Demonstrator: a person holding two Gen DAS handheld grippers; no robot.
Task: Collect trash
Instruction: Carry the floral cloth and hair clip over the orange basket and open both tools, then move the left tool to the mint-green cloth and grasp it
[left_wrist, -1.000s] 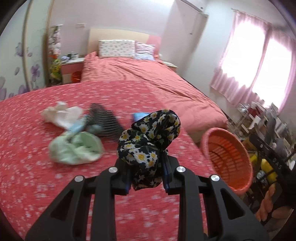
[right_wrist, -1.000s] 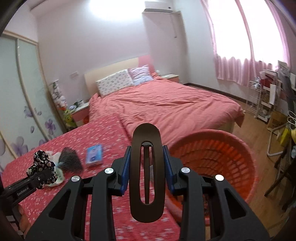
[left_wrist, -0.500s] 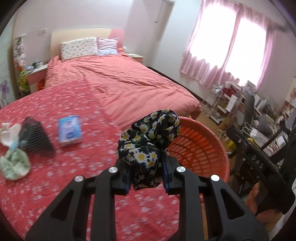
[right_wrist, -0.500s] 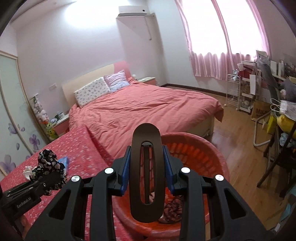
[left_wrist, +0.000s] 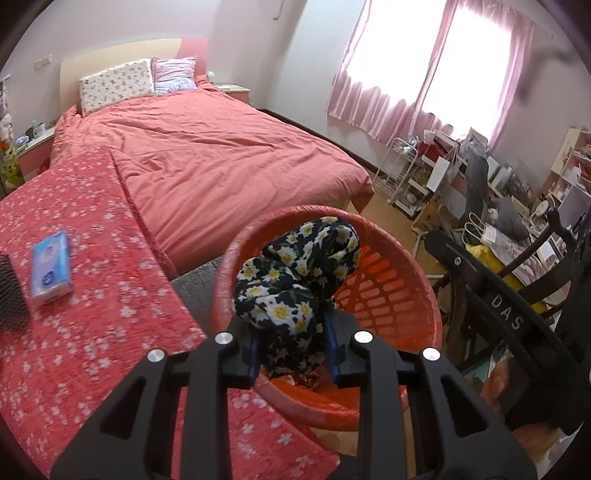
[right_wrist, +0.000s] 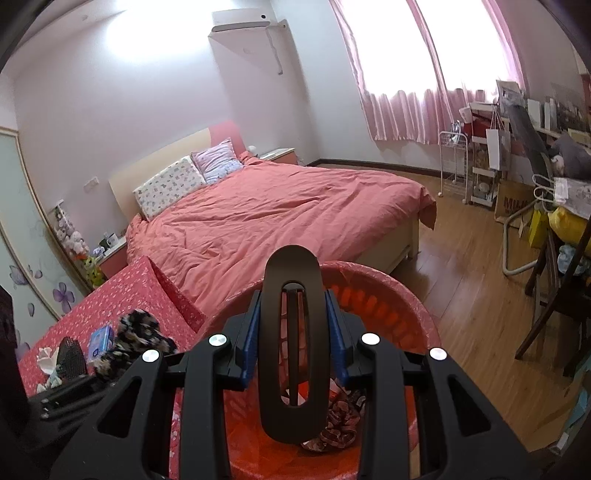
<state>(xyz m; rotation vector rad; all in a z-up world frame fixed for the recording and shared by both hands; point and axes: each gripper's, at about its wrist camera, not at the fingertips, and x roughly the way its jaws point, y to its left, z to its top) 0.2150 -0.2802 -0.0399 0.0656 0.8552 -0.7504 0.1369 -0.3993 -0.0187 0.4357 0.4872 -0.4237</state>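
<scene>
My left gripper (left_wrist: 291, 341) is shut on a black scrunchie with white and yellow daisies (left_wrist: 295, 273) and holds it over the near rim of the orange plastic basket (left_wrist: 391, 291). My right gripper (right_wrist: 293, 345) is shut on a long black oval hair clip (right_wrist: 291, 350) and holds it above the same basket (right_wrist: 384, 291). A dark reddish scrunchie (right_wrist: 343, 424) lies in the basket's bottom. The flowered scrunchie also shows in the right wrist view (right_wrist: 136, 339), to the left of the basket.
The red flowered tablecloth (left_wrist: 92, 295) carries a blue tissue pack (left_wrist: 50, 267) and a black mesh item (left_wrist: 11, 295) at the left. Behind stands a bed with a pink cover (left_wrist: 221, 155). Chairs and cluttered shelves (left_wrist: 498, 206) stand to the right on the wooden floor.
Both grippers have swung right from the table toward the basket. The left one now holds the scrunchie over the basket's rim; the right one holds the clip above the basket's inside.
</scene>
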